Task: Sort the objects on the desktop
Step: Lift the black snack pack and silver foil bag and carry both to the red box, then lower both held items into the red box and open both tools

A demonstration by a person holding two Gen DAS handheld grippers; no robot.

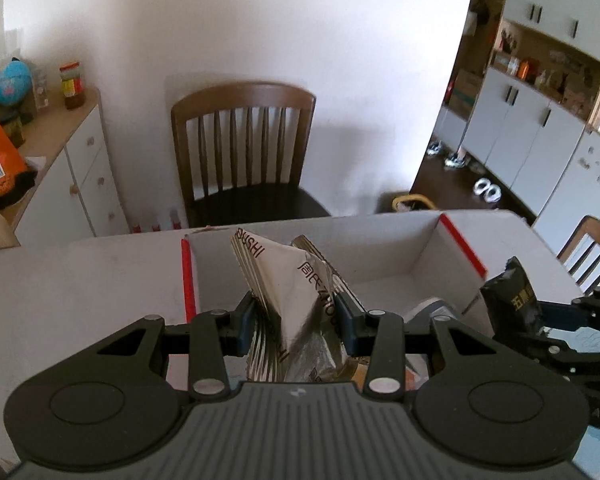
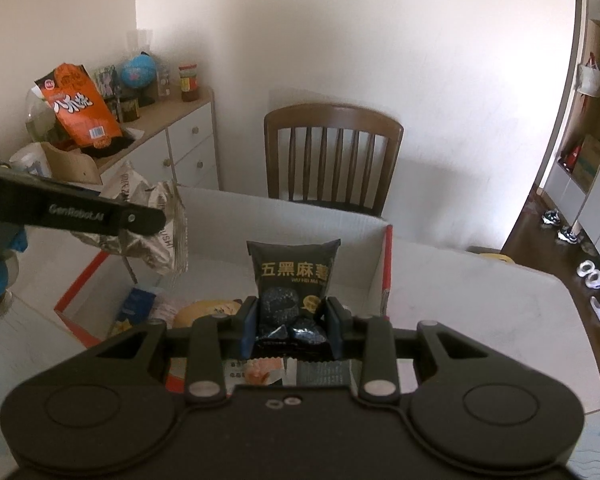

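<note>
Two tongs clenched: left tongs (image 1: 296, 316) on silver "ZHOUSHI" packet (image 1: 296, 292), right tongs (image 2: 292, 322) on black "五黑麻薯" packet (image 2: 294, 280).

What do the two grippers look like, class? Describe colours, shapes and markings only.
Both the left gripper and right gripper are black, with blue fingers, silver pivot pins, round side discs and a ribbed grey body. White "GenRobot.AI" lettering marks the left gripper's side.

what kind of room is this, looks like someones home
Most likely a home dining area: a wooden dining chair at a white table, a sideboard with a globe and jars, and shoes by storage cabinets.
</note>
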